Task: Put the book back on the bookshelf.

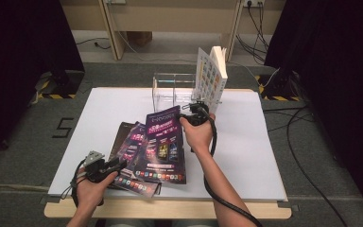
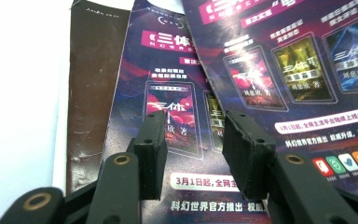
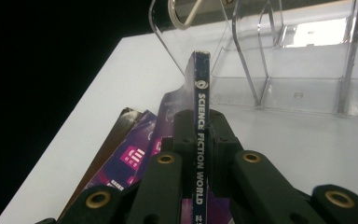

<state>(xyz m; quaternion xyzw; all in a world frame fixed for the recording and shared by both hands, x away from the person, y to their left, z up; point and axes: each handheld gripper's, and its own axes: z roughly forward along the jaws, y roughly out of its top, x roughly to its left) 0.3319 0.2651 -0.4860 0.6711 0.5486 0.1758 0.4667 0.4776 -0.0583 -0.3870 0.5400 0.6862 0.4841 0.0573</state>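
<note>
Since the right gripper pinches only the magazine's spine near the clear rack, it could flop; left gripper gapes empty.

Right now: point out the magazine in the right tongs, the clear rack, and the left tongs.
magazine (image 3: 200, 116), right gripper view, on its spine
clear rack (image 1: 168, 92), high view, on its front wall
left tongs (image 2: 193, 140), left gripper view, midway between the fingertips
</note>
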